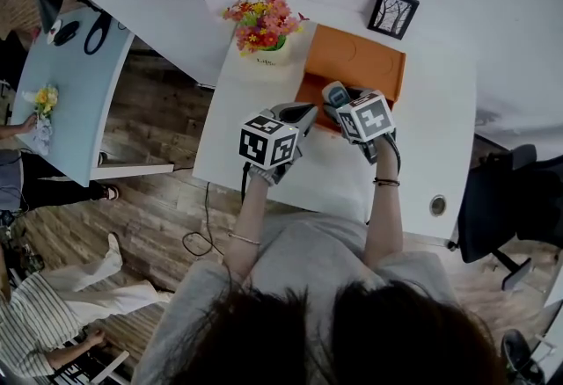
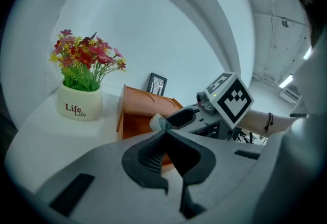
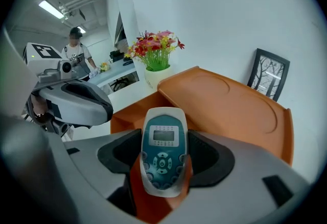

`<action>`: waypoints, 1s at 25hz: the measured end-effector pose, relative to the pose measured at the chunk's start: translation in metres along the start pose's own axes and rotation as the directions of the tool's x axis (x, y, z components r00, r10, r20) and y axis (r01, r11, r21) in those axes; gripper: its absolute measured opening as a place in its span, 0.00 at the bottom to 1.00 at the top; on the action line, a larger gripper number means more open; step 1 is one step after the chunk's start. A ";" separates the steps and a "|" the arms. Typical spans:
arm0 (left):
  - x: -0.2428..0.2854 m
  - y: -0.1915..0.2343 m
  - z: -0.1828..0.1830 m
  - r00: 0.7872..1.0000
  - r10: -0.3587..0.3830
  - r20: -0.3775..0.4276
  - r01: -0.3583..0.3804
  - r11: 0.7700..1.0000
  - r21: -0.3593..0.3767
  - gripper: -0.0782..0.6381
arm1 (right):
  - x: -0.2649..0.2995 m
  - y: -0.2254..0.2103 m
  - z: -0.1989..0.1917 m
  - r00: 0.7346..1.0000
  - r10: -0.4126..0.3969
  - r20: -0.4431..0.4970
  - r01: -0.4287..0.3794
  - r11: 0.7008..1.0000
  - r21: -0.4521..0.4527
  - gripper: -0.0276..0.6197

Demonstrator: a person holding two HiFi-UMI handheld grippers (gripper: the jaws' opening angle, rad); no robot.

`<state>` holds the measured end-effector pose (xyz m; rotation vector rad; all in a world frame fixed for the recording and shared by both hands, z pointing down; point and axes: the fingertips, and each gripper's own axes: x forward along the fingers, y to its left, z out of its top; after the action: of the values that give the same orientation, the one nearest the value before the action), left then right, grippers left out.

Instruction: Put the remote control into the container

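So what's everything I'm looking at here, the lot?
remote control: one, white and teal, in the right tool, over the container
container: one, orange, lid open, on the table
flower pot: one, white, left of the container
picture frame: one, black, behind the container
table: one, white
second table: one, pale blue, far left
office chair: one, black, far right
left tool: grey, shut, empty
right tool: grey, shut on the remote control

Teal-faced remote (image 3: 163, 151) over open orange container (image 3: 230, 105)

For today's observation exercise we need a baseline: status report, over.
Left gripper jaws shut, empty. Right gripper jaws clamped on remote control, over the open orange container. No obstruction seen.
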<state>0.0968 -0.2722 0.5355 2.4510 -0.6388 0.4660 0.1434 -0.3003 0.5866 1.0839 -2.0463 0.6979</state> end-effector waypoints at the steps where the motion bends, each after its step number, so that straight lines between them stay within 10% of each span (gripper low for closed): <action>1: 0.000 0.000 0.000 1.000 0.000 -0.001 0.000 1.000 -0.001 0.11 | 0.002 0.002 0.000 1.000 0.013 -0.013 -0.013 1.000 -0.012 0.48; 25: -0.004 0.007 -0.006 1.000 0.016 -0.005 -0.016 1.000 -0.023 0.11 | 0.040 0.015 -0.017 0.977 0.054 -0.207 -0.079 0.990 -0.113 0.48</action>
<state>0.0886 -0.2729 0.5416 2.4236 -0.6589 0.4686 0.1204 -0.2991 0.6266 0.8427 -1.9286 0.6795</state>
